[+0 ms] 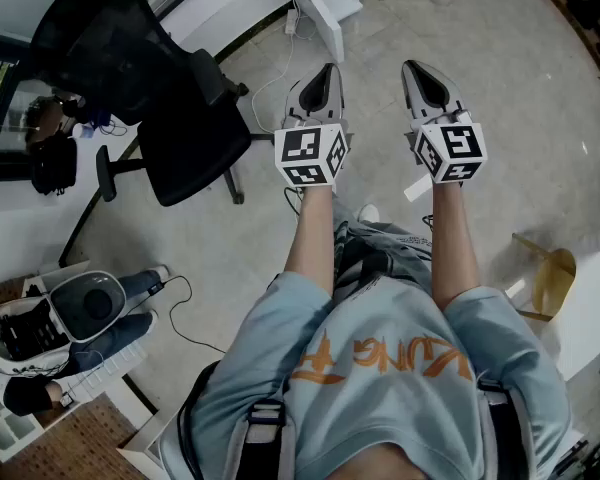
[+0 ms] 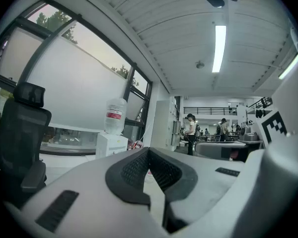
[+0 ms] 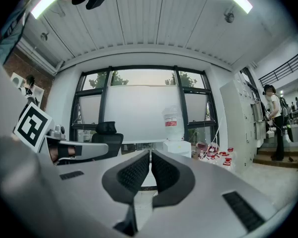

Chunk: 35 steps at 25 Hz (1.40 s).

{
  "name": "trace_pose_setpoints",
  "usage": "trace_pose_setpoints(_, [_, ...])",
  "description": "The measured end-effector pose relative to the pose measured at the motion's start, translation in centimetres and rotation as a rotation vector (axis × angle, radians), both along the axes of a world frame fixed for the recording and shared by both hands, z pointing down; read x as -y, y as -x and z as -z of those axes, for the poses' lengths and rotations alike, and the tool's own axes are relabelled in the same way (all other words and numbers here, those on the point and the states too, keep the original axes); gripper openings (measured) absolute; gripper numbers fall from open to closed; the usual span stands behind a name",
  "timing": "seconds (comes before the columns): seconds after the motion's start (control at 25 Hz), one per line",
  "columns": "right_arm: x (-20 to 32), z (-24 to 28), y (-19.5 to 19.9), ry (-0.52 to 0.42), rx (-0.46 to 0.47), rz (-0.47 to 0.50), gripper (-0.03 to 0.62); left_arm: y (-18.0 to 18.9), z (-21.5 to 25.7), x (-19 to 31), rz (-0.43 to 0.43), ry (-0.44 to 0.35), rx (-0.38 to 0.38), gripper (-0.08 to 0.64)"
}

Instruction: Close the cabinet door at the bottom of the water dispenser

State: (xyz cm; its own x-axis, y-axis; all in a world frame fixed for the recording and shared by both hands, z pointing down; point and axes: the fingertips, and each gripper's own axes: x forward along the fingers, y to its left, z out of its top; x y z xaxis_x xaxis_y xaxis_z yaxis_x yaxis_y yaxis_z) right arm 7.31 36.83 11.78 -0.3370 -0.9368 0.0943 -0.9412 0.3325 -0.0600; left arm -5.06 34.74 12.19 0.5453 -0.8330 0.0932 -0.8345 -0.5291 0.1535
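White water dispenser (image 2: 111, 144), clear bottle (image 2: 114, 115) upright on top, stands far ahead against the window wall, well apart from both grippers. In the left gripper view it sits left of the jaws. In the right gripper view it sits just right of them. Its bottom cabinet door is hidden behind the gripper bodies in both views, so open or closed cannot be told there.

In the head view a white box shows at the far edge, ahead of and between the two grippers. A white panel (image 1: 323, 28) slants out from it toward the near side. Whether that panel is the door is unclear.

The left gripper (image 1: 326, 71) is held level and points far, jaws clenched tip to tip with nothing between. The right gripper (image 1: 416, 68) is just beside it on the right, also level, jaws pressed together and empty.

A black office chair (image 1: 180, 118) stands left of the left gripper on the grey floor (image 1: 520, 98). People (image 2: 190, 132) stand far off to the right in the room.
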Motion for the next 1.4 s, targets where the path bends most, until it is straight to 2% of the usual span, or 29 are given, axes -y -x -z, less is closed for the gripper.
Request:
trace_pose_setpoints(0.24, [0.2,0.2,0.2,-0.009,-0.002,0.002,0.031,0.5,-0.1,0.2,0.006,0.0,0.002,0.02])
trace_pose_setpoints(0.4, [0.7,1.0,0.0,-0.038,0.053,-0.006,0.031,0.8,0.0,0.5,0.013,0.001,0.003,0.02])
trace_pose_setpoints(0.48, [1.0,1.2,-0.1,-0.043,0.05,-0.005,0.031,0.9,0.1,0.6,0.017,-0.004,0.005,0.02])
trace_pose_setpoints(0.72, [1.9,2.9,-0.5,-0.084,0.061,-0.002,0.031,2.8,0.8,1.1,0.061,-0.02,0.001,0.02])
trace_pose_setpoints(0.84, [2.9,4.0,-0.5,-0.107,0.055,0.023,0.031,3.6,1.3,1.9,0.098,-0.035,-0.008,0.02])
trace_pose_setpoints(1.0, [3.8,5.0,-0.8,-0.115,0.059,0.025,0.031,3.8,2.7,2.4,0.101,-0.055,-0.002,0.02])
trace_pose_setpoints(1.2, [5.0,6.2,1.6,-0.139,0.038,0.076,0.031,6.2,4.1,3.6,0.146,-0.076,-0.018,0.02])
trace_pose_setpoints(1.4, [6.5,6.1,1.3,-0.147,0.015,0.089,0.031,5.8,4.1,5.1,0.142,-0.092,-0.024,0.02])
